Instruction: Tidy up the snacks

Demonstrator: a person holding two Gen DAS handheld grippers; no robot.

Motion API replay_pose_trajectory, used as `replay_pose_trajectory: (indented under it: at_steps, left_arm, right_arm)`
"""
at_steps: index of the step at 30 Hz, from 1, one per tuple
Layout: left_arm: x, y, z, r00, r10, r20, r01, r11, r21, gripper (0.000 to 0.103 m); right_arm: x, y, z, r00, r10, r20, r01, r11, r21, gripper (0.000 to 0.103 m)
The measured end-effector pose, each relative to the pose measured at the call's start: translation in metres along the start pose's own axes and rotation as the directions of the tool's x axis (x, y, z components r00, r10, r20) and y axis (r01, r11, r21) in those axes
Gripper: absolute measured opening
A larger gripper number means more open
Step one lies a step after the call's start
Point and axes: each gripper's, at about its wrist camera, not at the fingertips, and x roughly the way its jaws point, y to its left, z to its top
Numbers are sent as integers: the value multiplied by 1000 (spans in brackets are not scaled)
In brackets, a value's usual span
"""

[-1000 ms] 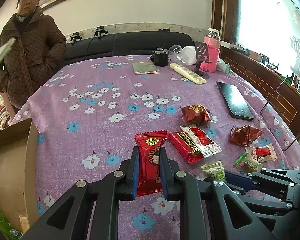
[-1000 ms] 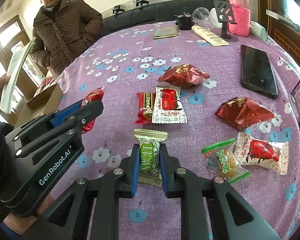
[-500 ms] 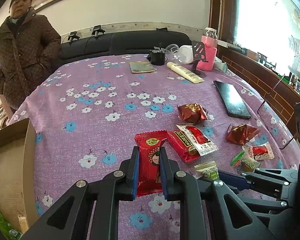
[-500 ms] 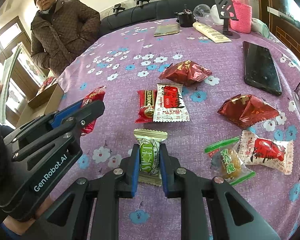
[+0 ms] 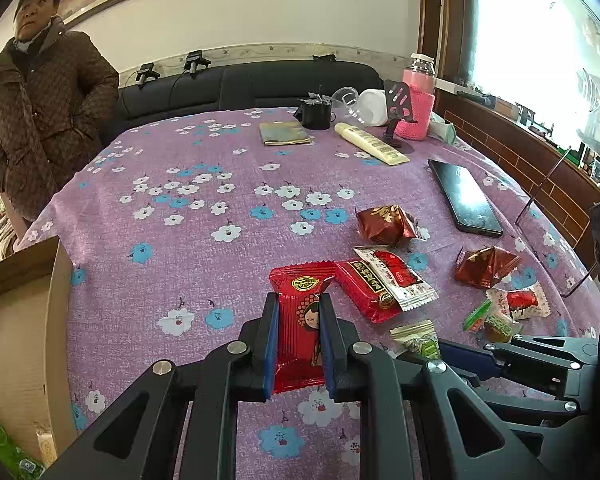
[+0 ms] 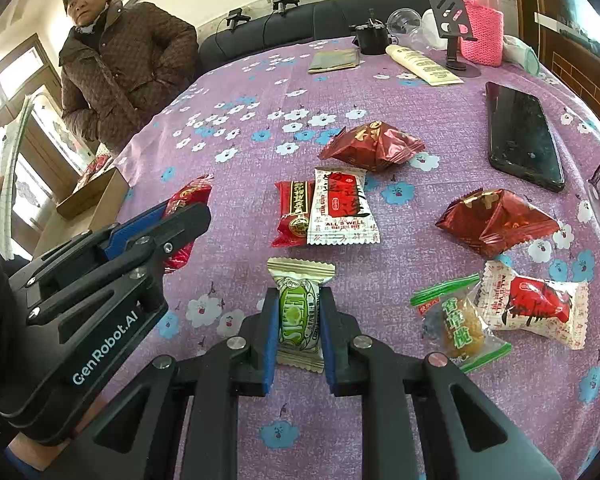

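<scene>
My left gripper (image 5: 298, 300) is shut on a red snack packet with a cartoon face (image 5: 300, 320), held just above the purple flowered tablecloth (image 5: 172, 216). My right gripper (image 6: 299, 294) is shut on a green-and-cream candy packet (image 6: 299, 312). The left gripper (image 6: 180, 220) also shows at the left of the right wrist view, with the red packet (image 6: 188, 200) in it. Loose on the cloth lie a red and a white packet side by side (image 6: 326, 212), two dark red foil packets (image 6: 374, 146) (image 6: 496, 220), a green-edged candy (image 6: 458, 324) and a white-red packet (image 6: 536, 304).
An open cardboard box (image 5: 16, 320) stands at the table's left edge. A black phone (image 6: 522, 136) lies at the right. At the far end are a cream tube (image 6: 422, 66), a pink bottle (image 6: 480, 28), a phone stand and a dark cup. A person in a brown jacket (image 5: 40, 120) stands at the far left.
Both grippers keep their packets and stay in place. The person at the far left has shifted a little in view.
</scene>
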Motion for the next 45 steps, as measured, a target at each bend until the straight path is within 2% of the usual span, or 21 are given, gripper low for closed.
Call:
replay_pose_trajectory:
  at_steps: [45]
  left_arm:
    - [4, -1, -1, 1000, 4, -6, -4, 1000, 8, 18]
  right_arm:
    - [-1, 2, -2, 1000, 15, 5, -15, 1000, 7, 17]
